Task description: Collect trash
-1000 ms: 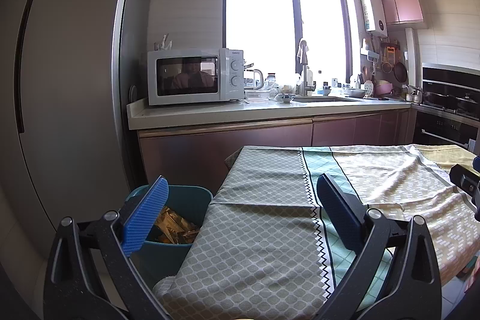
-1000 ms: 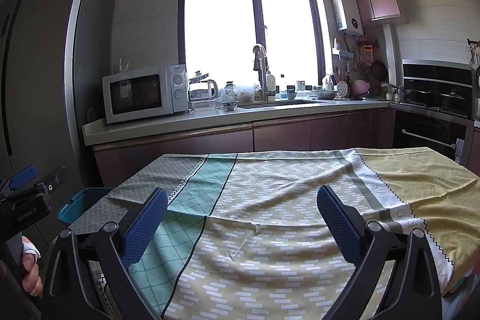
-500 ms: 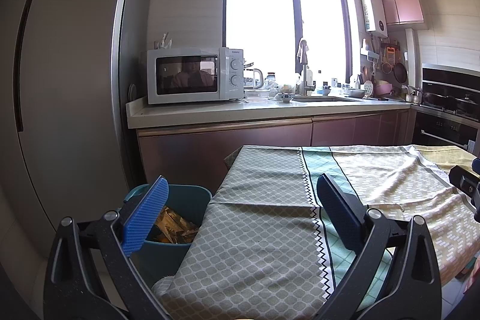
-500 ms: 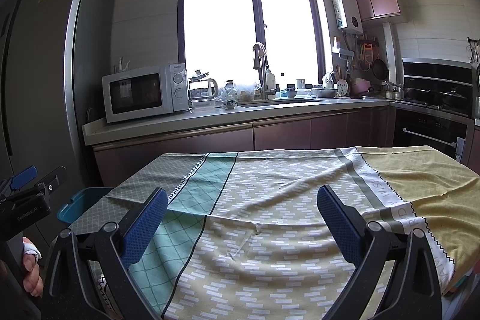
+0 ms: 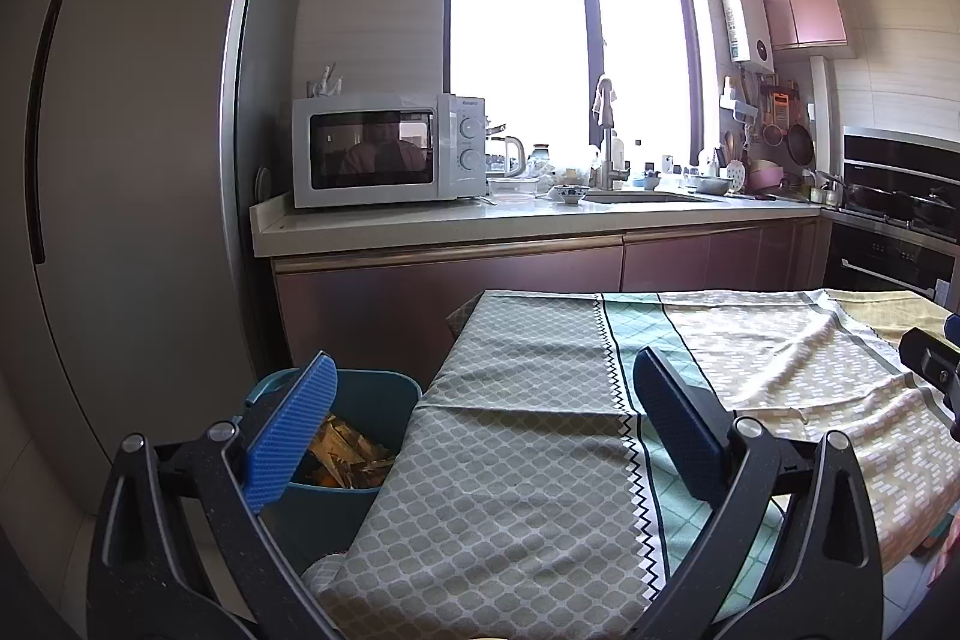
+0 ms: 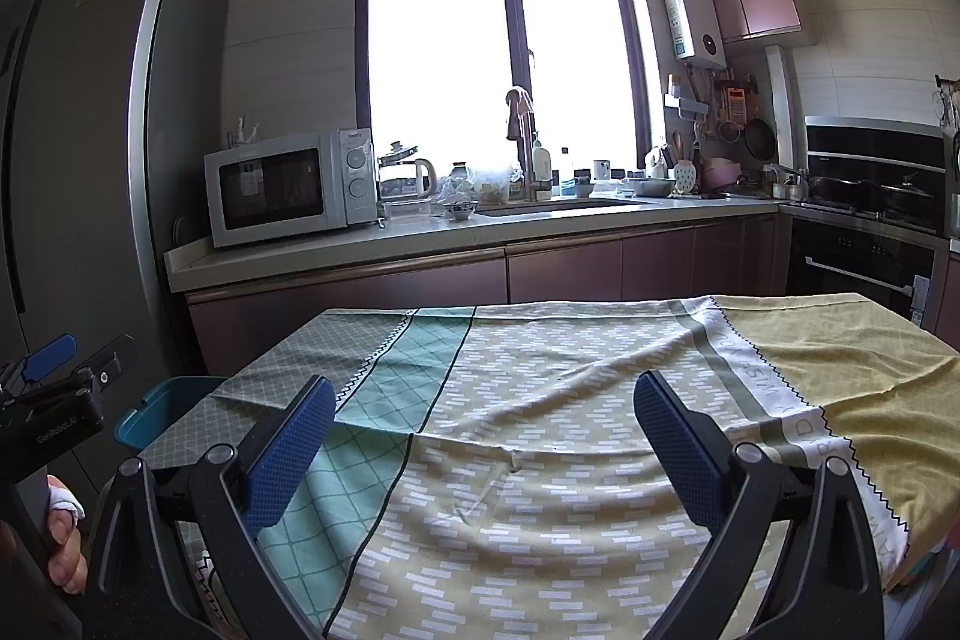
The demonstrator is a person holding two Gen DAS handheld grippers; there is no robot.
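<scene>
Nothing has moved: both the left gripper (image 5: 480,436) and right gripper (image 6: 483,445) hover, fingers apart, over the cloth-covered bench (image 5: 510,490); wrappers fill the bin (image 5: 384,400).

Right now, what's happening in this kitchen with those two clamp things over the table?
A person holds a grasping tool in each hand above a table covered by a patterned tablecloth. The left tool and the right tool are both open and hold nothing. A teal trash bin beside the table's left end already has wrappers in it. No trash shows on the cloth.
</scene>
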